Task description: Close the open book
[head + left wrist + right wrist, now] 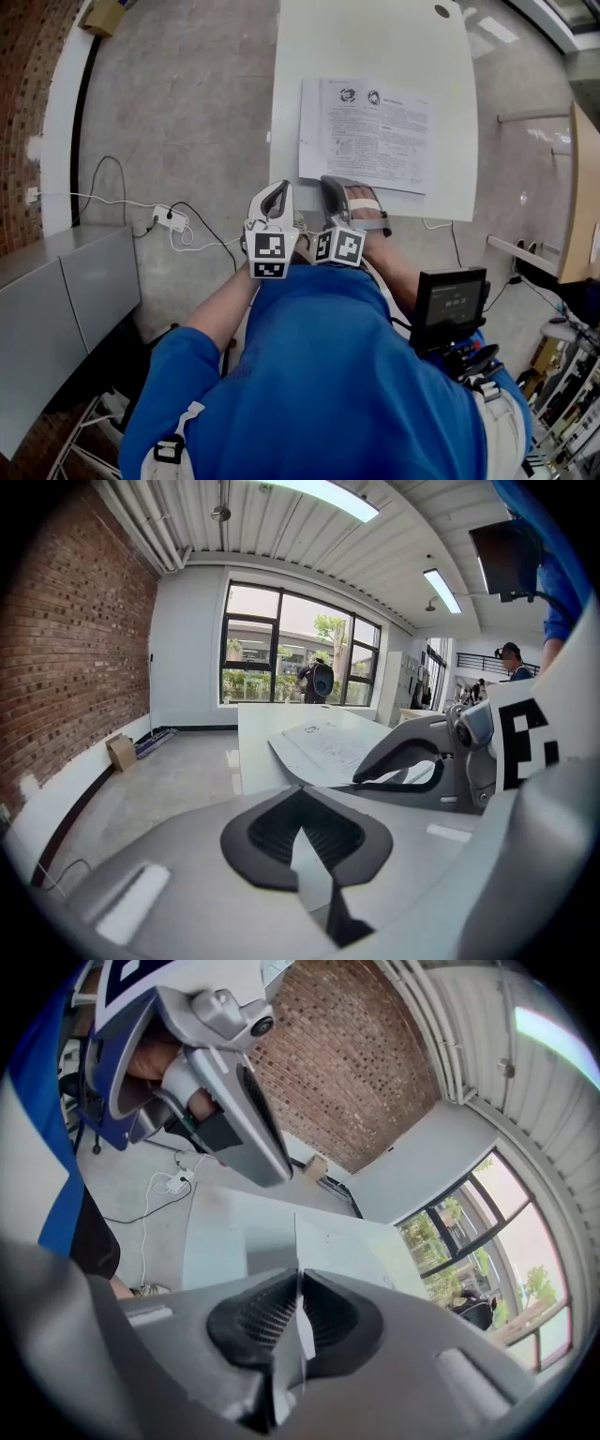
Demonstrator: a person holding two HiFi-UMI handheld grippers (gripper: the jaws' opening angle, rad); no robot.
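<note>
Book (367,133) lies open on the white table (375,37), towards the edge nearest the person. The right gripper (332,184) sits at the book's near edge, jaws pinched on a thin pale sheet. The left gripper (276,187) hangs just beside it, off the book's near left corner, jaws pressed together on nothing.

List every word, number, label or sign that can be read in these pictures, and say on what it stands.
No text here can be read.
open book: printed lines and two round emblems, too small to read.
square markers: black-and-white patterns, no letters.
small screen: display too blurred to read.
</note>
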